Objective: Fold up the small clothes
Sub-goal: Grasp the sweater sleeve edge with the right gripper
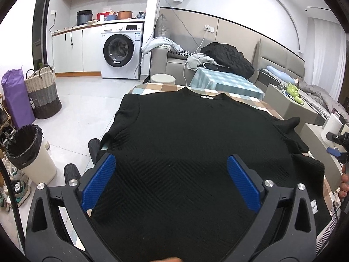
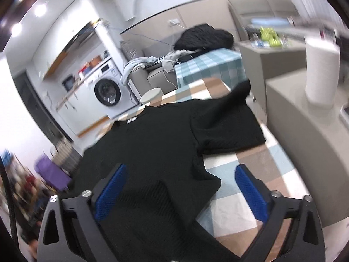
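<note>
On the checked brown, white and pale-blue tablecloth [image 2: 242, 174] lies a black short-sleeved top with a ribbed zigzag knit [image 1: 192, 144], spread flat with its white neck label [image 1: 206, 96] at twelve o'clock. Above its hem hangs the left gripper [image 1: 172, 183], blue pads set wide apart over the cloth and pressing on nothing. At the top's lower right corner, the right gripper [image 2: 181, 192] also stands spread, the hem corner between its pads but not pinched; that view is blurred. One sleeve [image 2: 229, 126] spreads toward two o'clock in the right view. Beyond the collar, at twelve, a round white stool [image 1: 163, 79] stands just past the table edge, then a grey sofa [image 1: 174, 63] heaped with a black jacket [image 1: 226, 57]. At ten o'clock sits a white washing machine [image 1: 121, 53]. Nearer, at nine, are a woven basket [image 1: 42, 93] and a lined white bin [image 1: 28, 150]. A white paper roll [image 2: 320, 72] stands at two o'clock on a grey cabinet [image 2: 309, 135] just beside the table.
</note>
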Available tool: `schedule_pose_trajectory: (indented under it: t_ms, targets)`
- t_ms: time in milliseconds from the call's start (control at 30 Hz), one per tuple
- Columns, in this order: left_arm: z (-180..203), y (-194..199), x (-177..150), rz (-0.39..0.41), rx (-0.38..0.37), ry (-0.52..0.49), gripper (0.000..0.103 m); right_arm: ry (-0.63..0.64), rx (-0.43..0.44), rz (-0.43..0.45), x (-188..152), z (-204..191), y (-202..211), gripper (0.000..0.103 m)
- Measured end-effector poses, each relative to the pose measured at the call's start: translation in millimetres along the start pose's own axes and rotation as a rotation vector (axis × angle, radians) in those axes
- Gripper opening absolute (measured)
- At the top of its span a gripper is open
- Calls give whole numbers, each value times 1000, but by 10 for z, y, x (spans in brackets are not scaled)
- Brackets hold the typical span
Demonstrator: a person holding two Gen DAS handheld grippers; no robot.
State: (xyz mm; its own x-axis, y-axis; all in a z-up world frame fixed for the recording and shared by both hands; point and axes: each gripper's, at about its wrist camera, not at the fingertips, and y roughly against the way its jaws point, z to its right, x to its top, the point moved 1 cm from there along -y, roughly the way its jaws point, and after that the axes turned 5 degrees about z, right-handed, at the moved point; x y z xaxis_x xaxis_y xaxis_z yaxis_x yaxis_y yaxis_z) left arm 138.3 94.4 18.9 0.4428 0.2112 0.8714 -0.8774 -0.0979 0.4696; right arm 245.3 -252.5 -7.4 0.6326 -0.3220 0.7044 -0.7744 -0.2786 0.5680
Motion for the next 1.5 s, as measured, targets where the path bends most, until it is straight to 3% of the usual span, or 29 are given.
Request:
schedule_pose_trajectory:
  t_ms: [267,533,667,867,933,967,1000,1367,1500]
  targets:
    - [41,-409,53,-24,-27,-2,99,-136,-97,-69,136,554,-386,88]
    - [50,-711,106,-53,-7,-5,99,-228,-198,-94,348,1085,-807,84]
    - [83,-830,102,-65,-1,-21,99,-263,-179,-98,389,1257,-927,78]
    - [106,-947,67,-75,-2,-32,99,-239,-185,-103,428,1315,-1053,65]
    - [112,-961,71,-70,-4,-36,99,-200,-226,-106,448,1291,-1089,46]
    - [110,-959,63,-67,-4,-38,99,-180,-256,-109,449,1280,-1090,27]
    - [116,-959,54,-68,-6,-37,99,-170,-283,-118,457,1273,-1119,17]
    - [65,-918,11,-64,-25,-21,99,-158,-306,-32,546,1175,-764,14]
    - [44,-882,-2,-56,-30,-12,99,-122,-236,57,772,810,-765,14]
